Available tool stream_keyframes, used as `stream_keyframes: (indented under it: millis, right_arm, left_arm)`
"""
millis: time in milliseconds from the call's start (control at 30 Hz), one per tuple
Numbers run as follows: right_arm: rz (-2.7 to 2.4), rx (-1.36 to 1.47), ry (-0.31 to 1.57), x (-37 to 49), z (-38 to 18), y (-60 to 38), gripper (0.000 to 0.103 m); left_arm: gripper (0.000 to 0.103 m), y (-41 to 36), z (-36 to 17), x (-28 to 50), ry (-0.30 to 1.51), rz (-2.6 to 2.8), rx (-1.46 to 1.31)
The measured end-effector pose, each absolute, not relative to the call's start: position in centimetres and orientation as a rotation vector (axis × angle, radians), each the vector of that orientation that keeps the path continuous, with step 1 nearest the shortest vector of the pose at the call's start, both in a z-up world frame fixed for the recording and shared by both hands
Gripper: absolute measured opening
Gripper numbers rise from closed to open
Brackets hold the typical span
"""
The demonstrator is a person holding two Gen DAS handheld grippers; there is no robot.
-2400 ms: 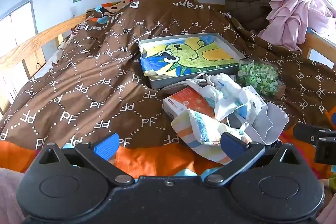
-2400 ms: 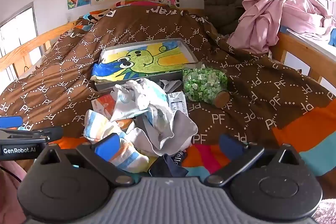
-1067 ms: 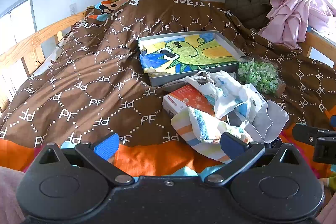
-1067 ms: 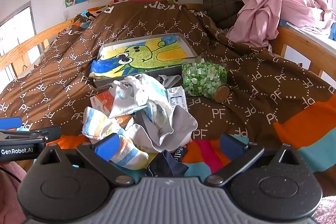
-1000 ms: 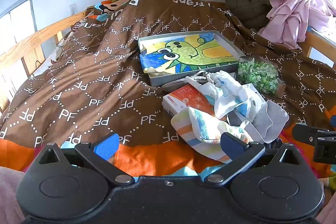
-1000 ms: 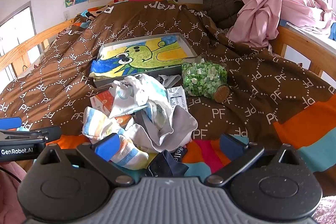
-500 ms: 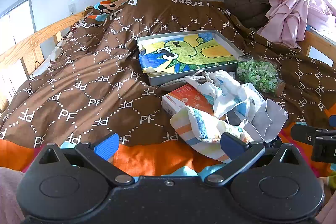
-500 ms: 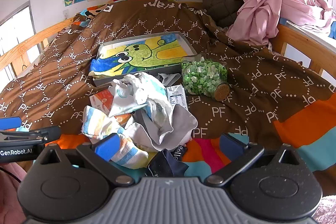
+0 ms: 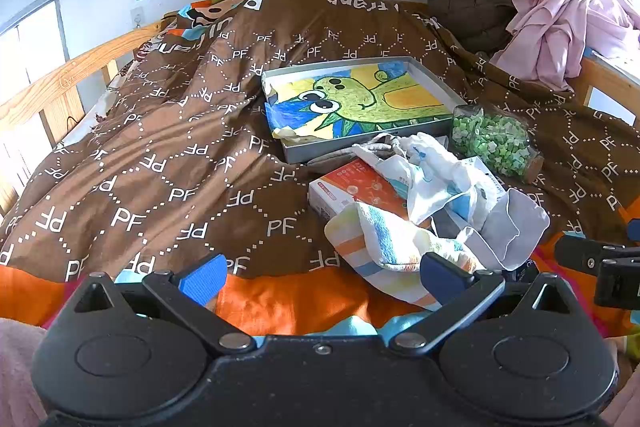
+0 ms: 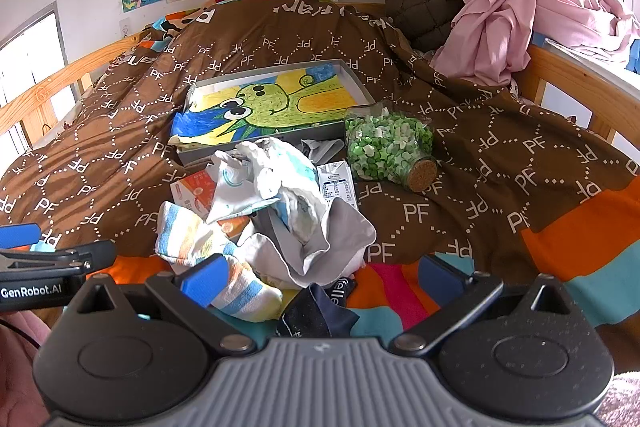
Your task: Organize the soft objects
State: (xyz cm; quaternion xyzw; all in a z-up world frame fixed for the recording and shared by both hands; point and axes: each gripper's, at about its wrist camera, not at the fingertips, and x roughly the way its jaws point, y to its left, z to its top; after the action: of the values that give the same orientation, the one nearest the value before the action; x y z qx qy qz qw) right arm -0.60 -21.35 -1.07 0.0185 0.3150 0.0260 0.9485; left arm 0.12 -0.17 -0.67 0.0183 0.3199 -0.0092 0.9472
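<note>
A heap of soft things lies on the brown bedspread: a striped sock, a white and blue cloth, a grey cloth and a dark navy cloth. My left gripper is open and empty, low at the near bed edge, left of the heap. My right gripper is open and empty, just before the heap, over the navy cloth. Each gripper shows at the edge of the other's view.
A grey tray holding a dinosaur drawing lies behind the heap. An orange and white box, a small carton and a corked jar of green bits lie beside the heap. Pink clothes hang on the right rail.
Both views have shifted very slightly toward the bed. Nothing on the bed has moved and both grippers stay open.
</note>
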Motion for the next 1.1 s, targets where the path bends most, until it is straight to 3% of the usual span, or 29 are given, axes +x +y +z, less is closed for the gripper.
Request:
stream_keyframes:
  millis: [800, 1100]
  right_arm:
    - [0.045, 0.046, 0.647, -0.6, -1.2, -21.4, 0.103]
    - [0.099, 0.282, 0.799, 2.2, -2.2, -25.0, 0.103]
  left_arm:
    - [0.102, -0.2, -0.7, 0.1, 0.654, -0.018, 0.039]
    - [0.102, 0.2, -1.1, 2.5, 0.789, -0.098, 0.021]
